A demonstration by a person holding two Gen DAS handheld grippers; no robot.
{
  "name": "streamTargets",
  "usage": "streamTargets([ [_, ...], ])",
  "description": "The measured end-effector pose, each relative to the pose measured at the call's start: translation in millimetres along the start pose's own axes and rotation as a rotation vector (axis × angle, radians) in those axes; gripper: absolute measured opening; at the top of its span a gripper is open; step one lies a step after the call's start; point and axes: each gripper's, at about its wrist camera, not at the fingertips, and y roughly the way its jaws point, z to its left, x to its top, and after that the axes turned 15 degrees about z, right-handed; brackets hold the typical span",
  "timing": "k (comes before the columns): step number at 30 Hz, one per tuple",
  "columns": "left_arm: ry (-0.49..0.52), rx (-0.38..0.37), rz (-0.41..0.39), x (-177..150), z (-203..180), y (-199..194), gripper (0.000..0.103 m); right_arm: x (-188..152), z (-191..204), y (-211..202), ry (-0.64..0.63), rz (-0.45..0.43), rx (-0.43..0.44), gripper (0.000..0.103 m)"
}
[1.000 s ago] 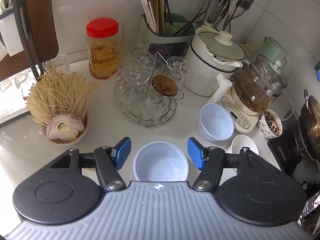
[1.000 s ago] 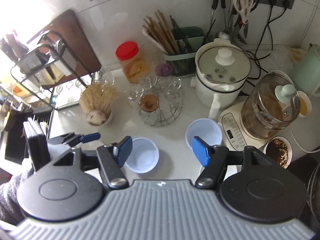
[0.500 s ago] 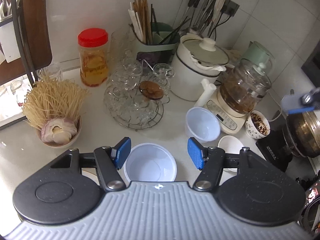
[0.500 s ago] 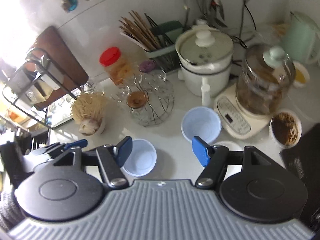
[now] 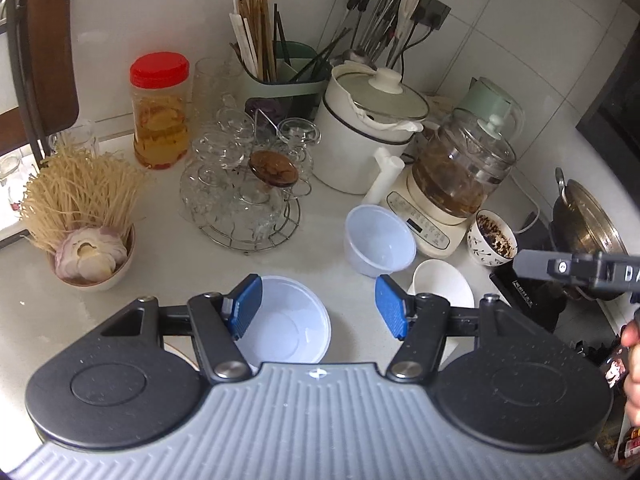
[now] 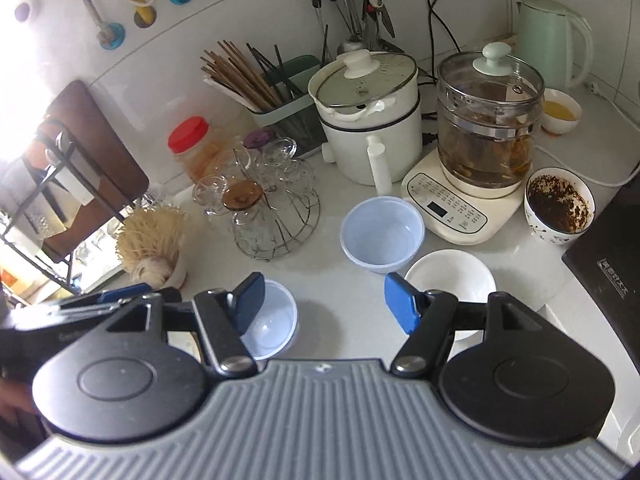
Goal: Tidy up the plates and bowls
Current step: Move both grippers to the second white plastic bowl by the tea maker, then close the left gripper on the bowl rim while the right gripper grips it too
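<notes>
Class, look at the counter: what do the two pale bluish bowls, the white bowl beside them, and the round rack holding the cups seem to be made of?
Near bluish bowl and far bluish bowl: probably thin plastic, translucent and matte.
White bowl: likely glazed ceramic, opaque with a soft sheen.
Round rack: bare metal wire, thin and shiny.

Not much readable here tbh. The right gripper (image 5: 580,270) poking into the left camera's view has white letters on its side, looks like "DA" before the frame cuts it off. The black cooktop (image 6: 608,264) has a small white label, and the kettle base (image 6: 452,208) has button captions, all too tiny to read.
</notes>
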Motion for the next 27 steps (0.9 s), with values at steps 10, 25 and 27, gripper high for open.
streamTargets([
  [10,-0.03,0.019,-0.005,40.6,-30.5,43.4,0.068,19.9,-55.7,38.6,0.073,-0.004,-0.003,0.068],
  [25,-0.103,0.04,0.085,85.8,-54.7,150.7,0.068,53.4,-140.7,123.1,0.196,0.053,0.045,0.068],
  [27,-0.115,0.019,0.104,88.2,-51.2,162.4,0.067,56.5,-142.6,133.3,0.204,0.055,0.078,0.064],
])
